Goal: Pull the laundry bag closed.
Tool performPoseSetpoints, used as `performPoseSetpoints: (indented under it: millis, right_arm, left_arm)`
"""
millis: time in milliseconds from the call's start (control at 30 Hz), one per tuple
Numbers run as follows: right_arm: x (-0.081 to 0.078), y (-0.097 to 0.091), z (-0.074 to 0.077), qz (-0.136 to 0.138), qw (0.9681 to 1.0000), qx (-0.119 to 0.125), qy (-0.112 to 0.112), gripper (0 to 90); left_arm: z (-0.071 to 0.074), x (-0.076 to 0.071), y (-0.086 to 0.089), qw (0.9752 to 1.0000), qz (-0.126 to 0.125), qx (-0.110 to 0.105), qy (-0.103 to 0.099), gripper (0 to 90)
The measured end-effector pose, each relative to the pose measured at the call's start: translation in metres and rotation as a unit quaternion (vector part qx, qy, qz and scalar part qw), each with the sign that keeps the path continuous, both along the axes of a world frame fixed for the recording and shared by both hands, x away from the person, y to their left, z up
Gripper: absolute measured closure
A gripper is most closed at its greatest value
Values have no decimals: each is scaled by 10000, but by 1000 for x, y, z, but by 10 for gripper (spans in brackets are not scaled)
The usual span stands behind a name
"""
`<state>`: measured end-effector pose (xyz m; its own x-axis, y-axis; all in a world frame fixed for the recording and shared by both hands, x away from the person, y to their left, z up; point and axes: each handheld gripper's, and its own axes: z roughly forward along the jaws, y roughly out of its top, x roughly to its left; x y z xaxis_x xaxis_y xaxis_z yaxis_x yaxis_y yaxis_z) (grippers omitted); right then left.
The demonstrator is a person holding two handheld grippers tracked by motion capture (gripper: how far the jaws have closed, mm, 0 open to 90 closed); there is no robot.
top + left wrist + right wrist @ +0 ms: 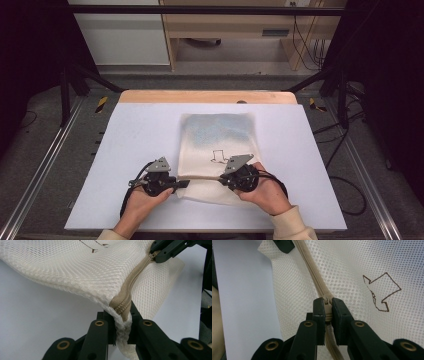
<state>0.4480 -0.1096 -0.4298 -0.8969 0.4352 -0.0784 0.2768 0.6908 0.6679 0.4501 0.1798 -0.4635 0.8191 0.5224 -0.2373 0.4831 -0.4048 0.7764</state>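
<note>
The mesh bag (pixel 218 150) lay flat on the white table (pixel 135 135), near the person's edge, with its zipper (pixel 200 177) running across the near end between the two grippers.

Left gripper (pixel 176 184): jaws clamped on the bag's corner. In the left gripper view, the bunched mesh edge and the end of the zipper (pixel 123 305) sat directly between the jaws of the left gripper (pixel 122 323), and the mesh bag (pixel 75 270) rose from the table (pixel 37 315) at that point.

Right gripper (pixel 223 178): jaws clamped on the zipper slider. In the right gripper view, the slider (pixel 327 310) was pinched between the jaws of the right gripper (pixel 327 311), with the zipper (pixel 312 270) tape extending away toward the other gripper's jaw tip at the top of the view.

A dark outlined emblem (pixel 380 291) was printed on the mesh bag (pixel 352 267) beside the zipper. A pale bluish item (pixel 217 127) showed through the mesh in the far half of the bag; its identity could not be determined.

The left hand (pixel 142 200) and right hand (pixel 265 192) each held a gripper.
</note>
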Motion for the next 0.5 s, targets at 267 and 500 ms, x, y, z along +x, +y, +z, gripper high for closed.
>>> performPoseSetpoints:
  millis: [267, 500]
  right_arm:
    - [-1, -8, 0, -57, 10000, 46, 0, 821]
    - [-3, -10, 0, -79, 9999, 68, 15, 821]
  left_arm:
    - [0, 0, 0, 10000, 1, 2, -6, 826]
    - [0, -1, -1, 10000, -21, 5, -1, 826]
